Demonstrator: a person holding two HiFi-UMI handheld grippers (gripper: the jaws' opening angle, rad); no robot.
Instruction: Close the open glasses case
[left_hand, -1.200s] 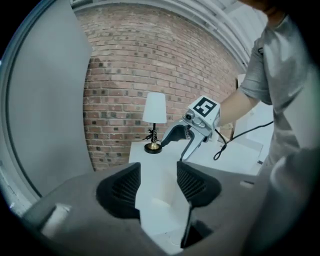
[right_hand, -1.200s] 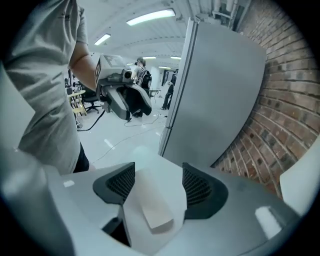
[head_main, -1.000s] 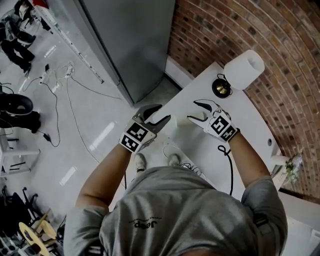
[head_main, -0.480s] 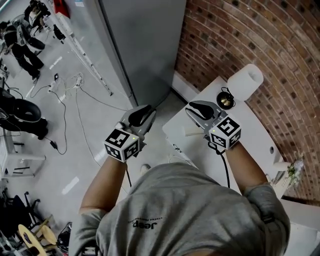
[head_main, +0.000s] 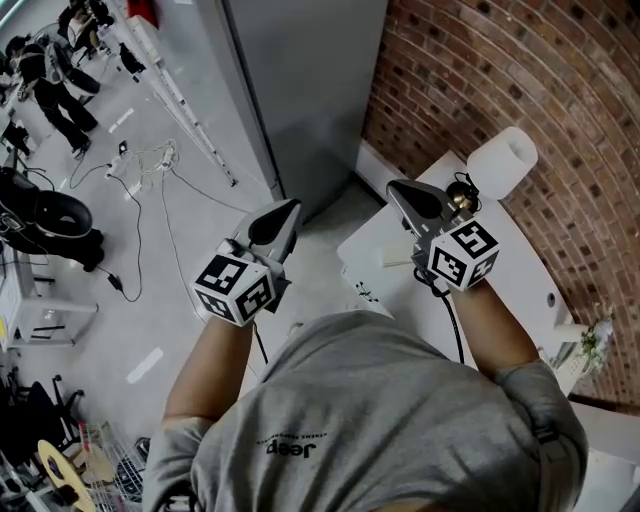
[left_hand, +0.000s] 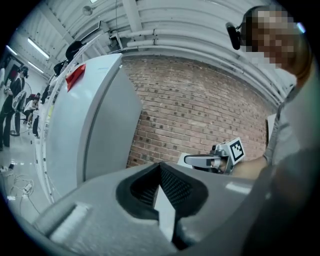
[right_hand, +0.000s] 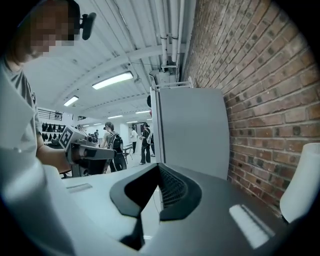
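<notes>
Fig. 1. The 2 grippers, raised and level: left gripper and right gripper have just been closing, jaws now together with nothing between them (both empty). The pale case lies on the table, partly hidden by the right gripper.

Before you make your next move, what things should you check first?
1. Left gripper empty: ok. Its jaws have just closed, with nothing between them.
2. Right gripper empty: ok. Its jaws have just closed too, on nothing.
3. Both grippers held up off the white table: ok.
4. Glasses case shut: cannot tell. Only a small pale thing shows by the right gripper, too small to make out.
5. White roll standing upright, apart from both grippers: ok.
</notes>
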